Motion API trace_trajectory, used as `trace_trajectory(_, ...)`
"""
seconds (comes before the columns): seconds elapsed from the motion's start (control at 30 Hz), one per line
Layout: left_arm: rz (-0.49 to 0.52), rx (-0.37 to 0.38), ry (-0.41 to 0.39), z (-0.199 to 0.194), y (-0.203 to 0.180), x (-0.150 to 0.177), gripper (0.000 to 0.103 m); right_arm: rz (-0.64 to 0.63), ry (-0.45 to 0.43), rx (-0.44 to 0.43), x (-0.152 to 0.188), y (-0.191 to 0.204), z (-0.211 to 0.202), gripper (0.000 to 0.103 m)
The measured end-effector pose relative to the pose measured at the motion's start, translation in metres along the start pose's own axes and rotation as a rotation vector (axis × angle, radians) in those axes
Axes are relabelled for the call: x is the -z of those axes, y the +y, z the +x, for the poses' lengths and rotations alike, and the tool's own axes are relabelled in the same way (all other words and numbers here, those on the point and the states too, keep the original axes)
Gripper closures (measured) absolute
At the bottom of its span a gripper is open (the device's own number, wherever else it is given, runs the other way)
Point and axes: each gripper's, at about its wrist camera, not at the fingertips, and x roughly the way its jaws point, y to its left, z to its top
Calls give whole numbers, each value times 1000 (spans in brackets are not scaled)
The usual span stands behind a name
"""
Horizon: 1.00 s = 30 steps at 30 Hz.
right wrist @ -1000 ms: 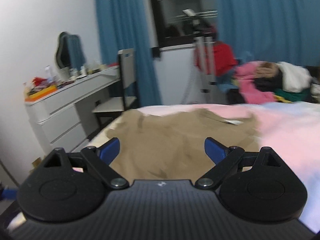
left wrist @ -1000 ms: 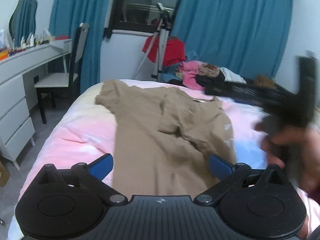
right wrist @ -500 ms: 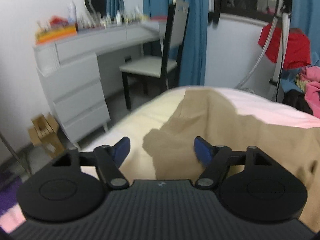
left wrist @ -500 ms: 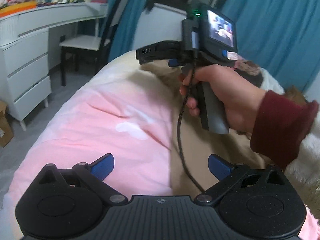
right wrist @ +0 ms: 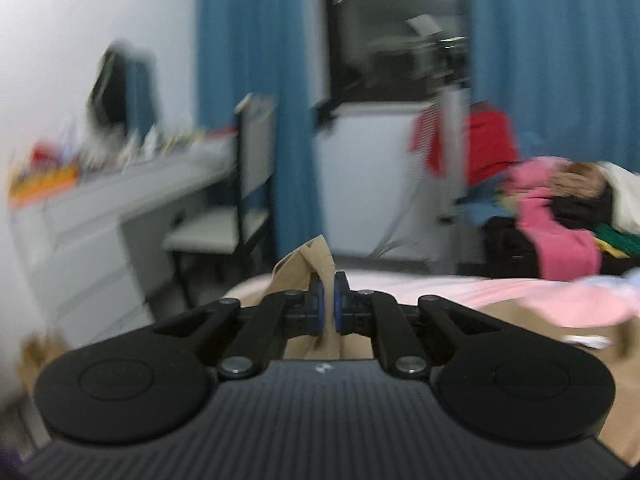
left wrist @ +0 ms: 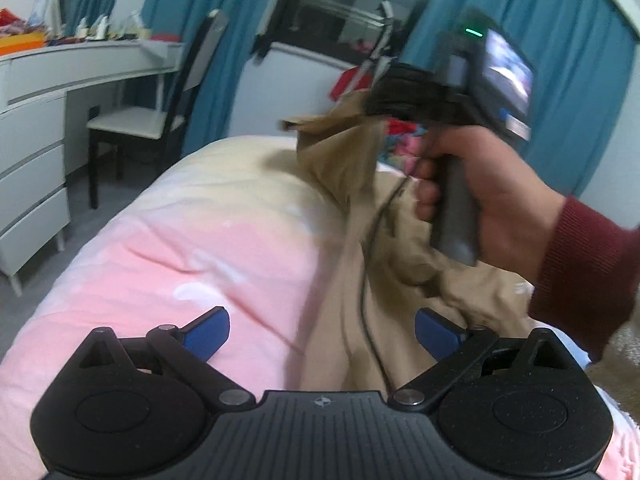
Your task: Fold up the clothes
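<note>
A tan garment (left wrist: 352,240) lies on the pink and cream bedcover (left wrist: 200,248). My right gripper (right wrist: 327,300) is shut on a corner of the tan garment (right wrist: 308,264) and holds it up off the bed. In the left wrist view the right gripper (left wrist: 372,108) shows at upper right, held in a hand, with the cloth hanging from it. My left gripper (left wrist: 322,330) is open and empty, low over the bed, with the garment's lower part between and beyond its fingers.
A white dresser (left wrist: 36,128) and a chair (left wrist: 160,120) stand left of the bed. A pile of clothes (right wrist: 560,208) and a red garment (right wrist: 480,144) are at the far end. Blue curtains (right wrist: 560,60) hang behind.
My right gripper has closed on the garment's corner and lifted it off the bed. The left gripper stays open and has barely moved.
</note>
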Motion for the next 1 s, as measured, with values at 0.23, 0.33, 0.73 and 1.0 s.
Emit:
trace_trajectory(0.23, 105, 84, -20, -7, -36, 9, 3, 372, 17, 252, 34, -141, -59, 95)
trace_trajectory(0.33, 121, 96, 1, 0, -43, 14, 3, 448, 145, 305, 70, -183, -64, 94)
trace_trajectory(0.73, 150, 96, 42, 10, -55, 26, 3, 180, 76, 140, 64, -176, -85, 21)
trace_trajectory(1.0, 117, 93, 71, 25, -51, 25, 3, 46, 140, 154, 41, -158, -8, 39)
